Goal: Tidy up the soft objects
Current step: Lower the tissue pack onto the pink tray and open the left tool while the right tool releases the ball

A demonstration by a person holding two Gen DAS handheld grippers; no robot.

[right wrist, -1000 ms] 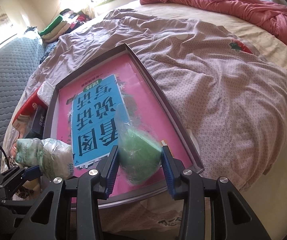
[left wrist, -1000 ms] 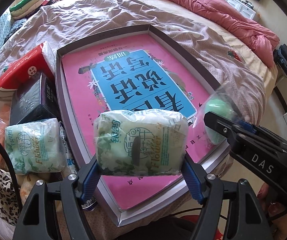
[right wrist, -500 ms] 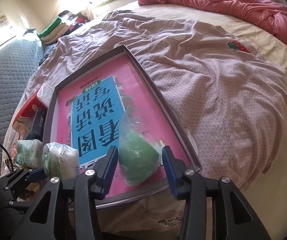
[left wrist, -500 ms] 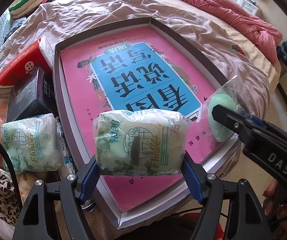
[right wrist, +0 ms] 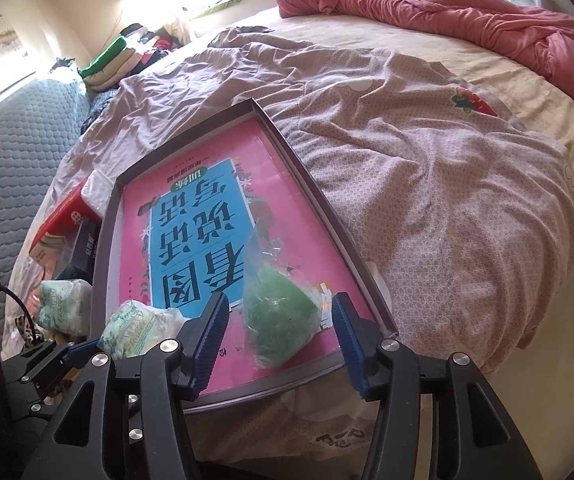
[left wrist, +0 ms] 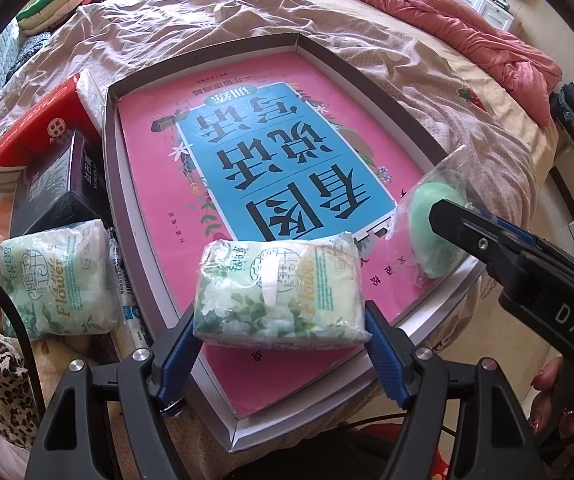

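Left wrist view: the left gripper (left wrist: pixel 281 334) pinches a tissue pack (left wrist: pixel 279 292) between its blue pads above the near end of the tray (left wrist: pixel 367 64), and a second pack (left wrist: pixel 57 282) lies outside the tray to the left, clear only here. Right wrist view: the right gripper (right wrist: pixel 279 336) has its jaws opening, pads clear of the green bag (right wrist: pixel 281 314), which rests on the tray's pink book (right wrist: pixel 191 232) near the right corner; only this view shows that gap.
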